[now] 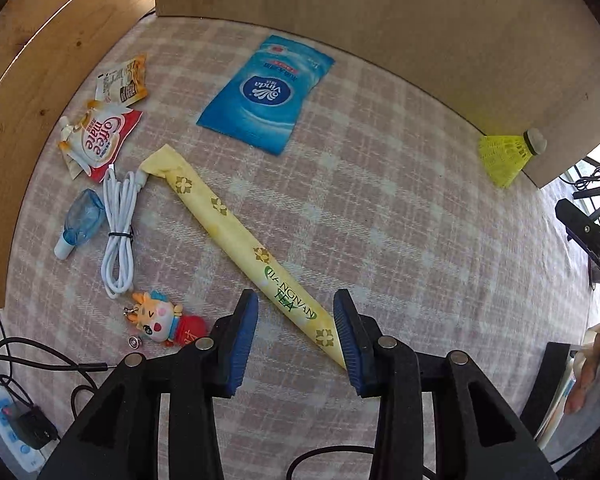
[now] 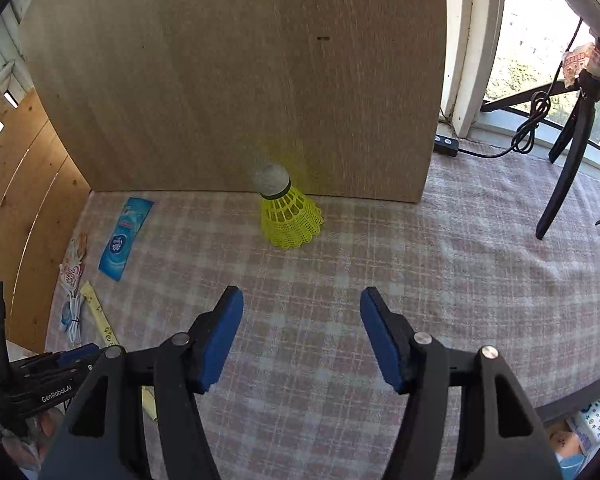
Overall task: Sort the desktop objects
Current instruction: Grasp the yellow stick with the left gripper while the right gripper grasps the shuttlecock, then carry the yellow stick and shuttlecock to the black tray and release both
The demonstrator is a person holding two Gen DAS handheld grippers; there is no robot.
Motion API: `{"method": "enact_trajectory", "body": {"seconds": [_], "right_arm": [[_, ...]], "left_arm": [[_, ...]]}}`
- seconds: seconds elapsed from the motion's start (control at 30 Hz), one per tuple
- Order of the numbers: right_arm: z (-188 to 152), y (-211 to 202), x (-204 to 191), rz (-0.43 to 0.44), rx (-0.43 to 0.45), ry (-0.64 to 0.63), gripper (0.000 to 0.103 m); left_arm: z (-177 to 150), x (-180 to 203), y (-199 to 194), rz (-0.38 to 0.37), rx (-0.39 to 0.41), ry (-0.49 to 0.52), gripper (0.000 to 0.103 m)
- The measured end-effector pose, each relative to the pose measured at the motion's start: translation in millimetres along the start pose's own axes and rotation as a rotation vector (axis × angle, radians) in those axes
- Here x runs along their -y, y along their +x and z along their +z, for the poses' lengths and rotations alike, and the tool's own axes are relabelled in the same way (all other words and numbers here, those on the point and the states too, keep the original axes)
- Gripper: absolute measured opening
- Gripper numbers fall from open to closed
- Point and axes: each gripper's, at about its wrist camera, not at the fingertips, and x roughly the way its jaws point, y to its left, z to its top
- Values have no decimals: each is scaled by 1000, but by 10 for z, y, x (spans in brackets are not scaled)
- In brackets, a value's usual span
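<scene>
Left claw (image 1: 296, 326), spread, straddles the long yellow paper tea sachet (image 1: 244, 246), ready to pinch; right claw (image 2: 302, 330) spread, empty

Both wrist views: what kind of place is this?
Likely a home data-collection table by a window: a plaid tablecloth boxed in by wooden boards, a window frame with daylight behind, and a camera tripod on the table's edge.

Plaid-clothed table (image 1: 400, 208) bearing: tissue pack (image 1: 266, 94), tea stick (image 1: 244, 248), creamer sachets (image 1: 100, 136), white cable (image 1: 120, 232), keychain figure (image 1: 160, 318), yellow shuttlecock (image 2: 290, 214).
</scene>
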Motion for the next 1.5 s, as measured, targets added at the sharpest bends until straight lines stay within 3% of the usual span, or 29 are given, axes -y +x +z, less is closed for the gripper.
{"method": "enact_trajectory", "body": {"seconds": [0.23, 0.67, 0.83, 0.9, 0.97, 1.0, 1.17, 1.5], "right_arm": [[262, 453, -237, -12, -15, -47, 60], [473, 861, -201, -64, 50, -5, 60], [527, 907, -104, -34, 75, 38, 60], [533, 935, -87, -30, 68, 42, 58], [524, 954, -67, -19, 60, 46, 41], [518, 960, -58, -9, 52, 48, 41], [460, 836, -34, 19, 55, 40, 36], [152, 224, 58, 62, 62, 27, 33]], "left_arm": [[22, -85, 153, 2, -19, -56, 39], [-137, 424, 235, 58, 61, 108, 28], [-207, 499, 247, 67, 89, 115, 25], [-226, 493, 243, 60, 92, 110, 22], [-249, 461, 238, 44, 88, 99, 21], [-255, 423, 234, 30, 82, 88, 20], [-337, 280, 195, -36, 55, 49, 11], [-665, 123, -80, -108, 74, 18, 10]]}}
